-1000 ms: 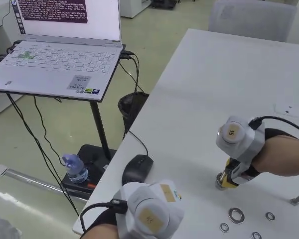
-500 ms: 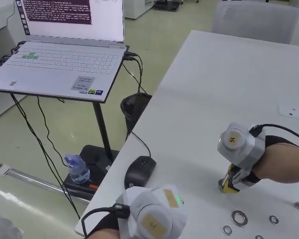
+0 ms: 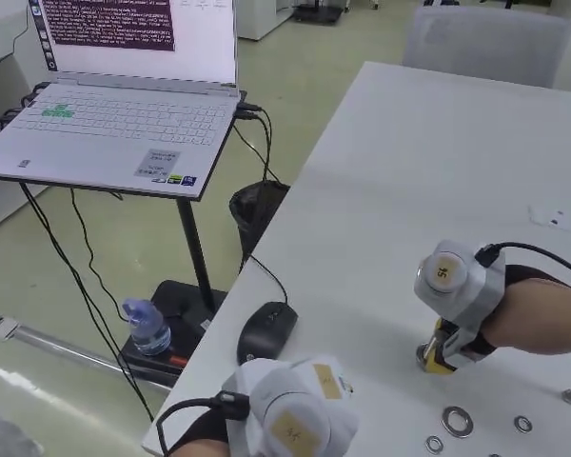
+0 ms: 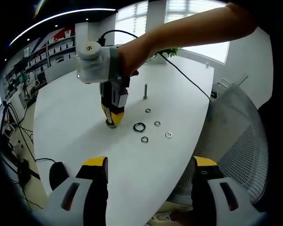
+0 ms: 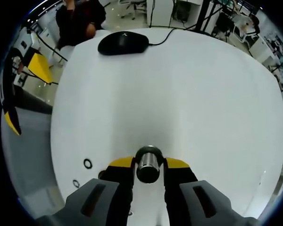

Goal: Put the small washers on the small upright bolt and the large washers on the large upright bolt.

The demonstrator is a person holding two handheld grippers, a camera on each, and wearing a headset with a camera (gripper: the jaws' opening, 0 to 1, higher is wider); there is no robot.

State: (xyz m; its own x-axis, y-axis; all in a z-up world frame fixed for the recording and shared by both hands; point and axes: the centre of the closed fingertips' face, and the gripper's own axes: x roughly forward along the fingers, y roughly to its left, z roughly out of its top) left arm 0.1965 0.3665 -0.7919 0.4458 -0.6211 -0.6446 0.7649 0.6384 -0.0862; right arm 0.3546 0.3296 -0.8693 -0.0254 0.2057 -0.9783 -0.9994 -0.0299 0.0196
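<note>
Standing on end on the white table (image 3: 409,171), the large bolt (image 5: 148,165) keeps its long axis vertical.
The right gripper (image 3: 435,358) clamps it from above; washers (image 4: 139,127) lie flat just beside, the small bolt (image 4: 145,91) stands upright beyond; the left gripper (image 4: 149,162) hovers, jaws spread and empty.

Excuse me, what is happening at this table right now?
A person works with two handheld grippers. The right gripper is shut on the large bolt, holding it upright on the white table. The left gripper is open, holding nothing. Several washers lie loose on the table near a thin upright bolt.
</note>
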